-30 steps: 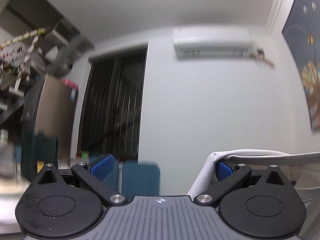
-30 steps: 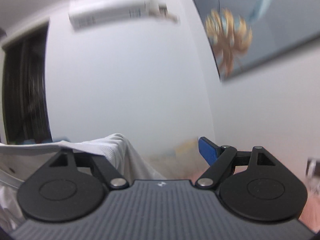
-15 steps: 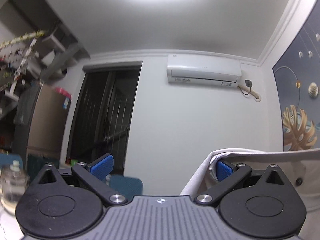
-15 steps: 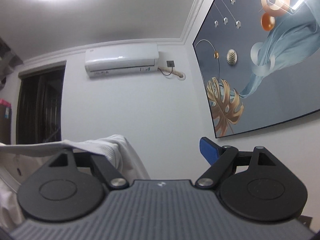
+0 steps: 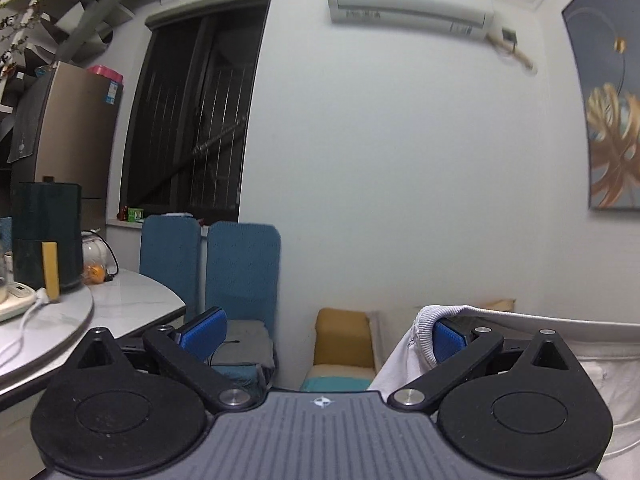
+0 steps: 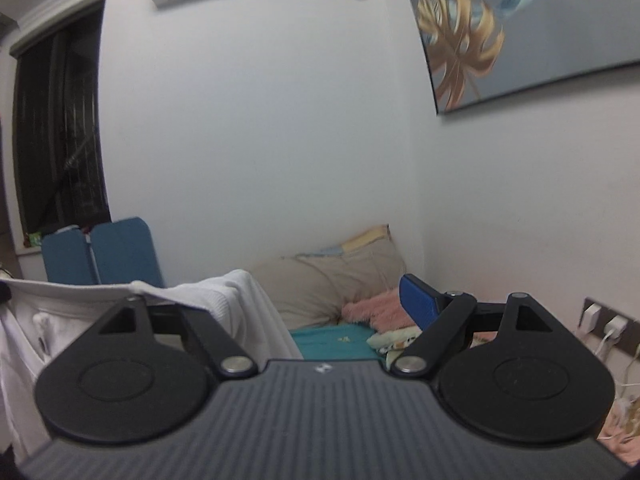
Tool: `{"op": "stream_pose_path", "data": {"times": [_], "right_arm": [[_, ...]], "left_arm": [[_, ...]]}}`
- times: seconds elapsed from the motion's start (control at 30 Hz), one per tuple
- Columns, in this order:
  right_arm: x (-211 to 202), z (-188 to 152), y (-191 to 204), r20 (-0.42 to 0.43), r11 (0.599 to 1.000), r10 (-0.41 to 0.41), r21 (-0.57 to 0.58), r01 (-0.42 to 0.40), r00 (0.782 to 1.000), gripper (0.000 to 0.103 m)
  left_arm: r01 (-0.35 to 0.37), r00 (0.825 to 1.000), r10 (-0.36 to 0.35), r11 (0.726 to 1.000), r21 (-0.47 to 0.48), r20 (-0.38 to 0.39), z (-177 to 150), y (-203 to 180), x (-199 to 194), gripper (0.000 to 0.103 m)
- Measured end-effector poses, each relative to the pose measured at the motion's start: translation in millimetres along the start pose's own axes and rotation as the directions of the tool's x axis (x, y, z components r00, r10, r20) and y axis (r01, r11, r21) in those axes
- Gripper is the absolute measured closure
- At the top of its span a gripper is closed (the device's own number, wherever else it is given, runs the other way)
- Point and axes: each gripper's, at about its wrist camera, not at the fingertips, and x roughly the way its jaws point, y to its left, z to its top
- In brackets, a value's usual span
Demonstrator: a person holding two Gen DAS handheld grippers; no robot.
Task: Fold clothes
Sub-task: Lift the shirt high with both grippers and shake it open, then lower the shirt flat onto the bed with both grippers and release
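the white garment (image 5: 520, 344) is hanging in the air between the two tools, its top edge stretched into a near-straight band, and the rest is dropping below out of view. it is likely being held up this way so the cloth falls flat before a fold.

the left gripper (image 5: 324, 332) is standing with its jaws wide apart, and the ribbed hem is draping over its right-hand finger alone, so the cloth is hooked rather than pinched. the right gripper (image 6: 324, 308) is doing the mirror of this: jaws spread, the garment (image 6: 224, 296) hanging over its left-hand finger and hiding that pad, while the other blue pad (image 6: 418, 300) is showing bare.

both cameras are facing a pale wall with an air conditioner (image 5: 408, 4), a dark window (image 5: 188, 120) and a leaf picture (image 6: 520, 28). below the right tool a bed (image 6: 336, 338) with a teal sheet and a beige pillow (image 6: 332, 284) is lying, a likely place to set the garment down. to the left, a round marble table (image 5: 80, 320) is carrying a dark appliance (image 5: 46, 236), with two blue chairs (image 5: 240, 272) beside it.
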Motion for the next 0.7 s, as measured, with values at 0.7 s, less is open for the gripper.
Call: {"op": "stream_pose_path", "data": {"times": [0.7], "right_arm": [[514.1, -352.6, -21.1, -0.568, 0.998, -0.013, -0.055, -0.022, 0.823, 0.022]], "left_arm": [[-0.014, 0.832, 0.051, 0.997, 0.071, -0.553, -383.6, -90.8, 465.0, 0.006]]}}
